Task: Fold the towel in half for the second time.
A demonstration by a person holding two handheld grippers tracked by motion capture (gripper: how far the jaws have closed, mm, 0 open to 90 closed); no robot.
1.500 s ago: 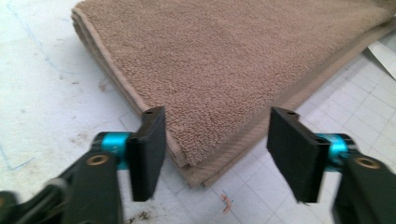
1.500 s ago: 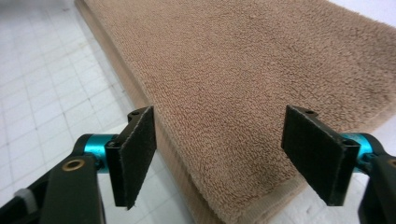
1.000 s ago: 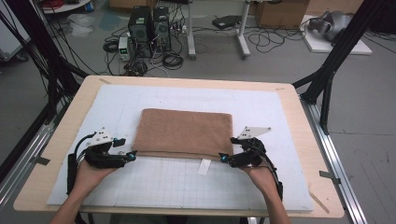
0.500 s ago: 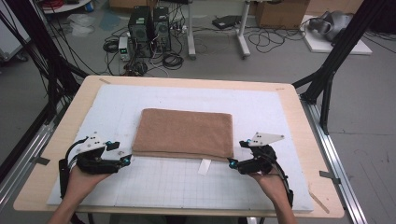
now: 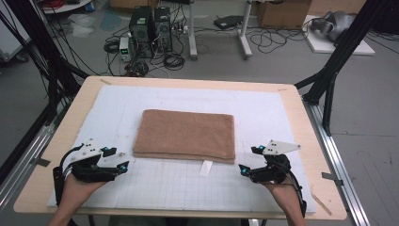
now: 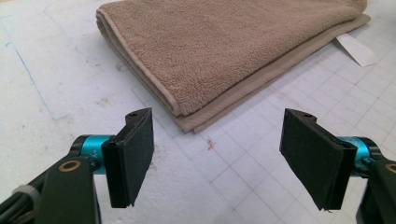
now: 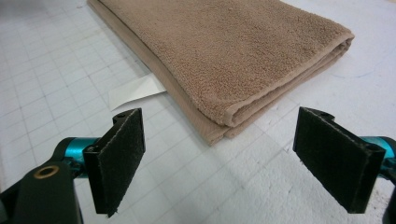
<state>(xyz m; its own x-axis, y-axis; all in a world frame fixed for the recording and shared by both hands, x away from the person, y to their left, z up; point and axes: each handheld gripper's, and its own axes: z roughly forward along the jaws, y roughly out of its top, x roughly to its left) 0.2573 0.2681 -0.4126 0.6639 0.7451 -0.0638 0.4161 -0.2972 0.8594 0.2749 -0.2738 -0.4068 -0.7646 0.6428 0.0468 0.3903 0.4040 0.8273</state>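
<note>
Now, change: my right tongs and left tongs backed off the folded towel.
Jaws: both wide, empty; right just opened.
Meaning: fold seemingly finished.

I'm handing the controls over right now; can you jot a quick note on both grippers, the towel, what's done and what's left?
Left gripper: open, holding nothing, off the towel's near left corner.
Right gripper: jaws just opened wide, nothing between them, off the near right corner.
Towel: folded flat mid-mat, white tag poking out at its near edge.
Done: fold looks complete, both grippers apart from it.
Left: likely another fold or nothing; judge on takeover.
</note>
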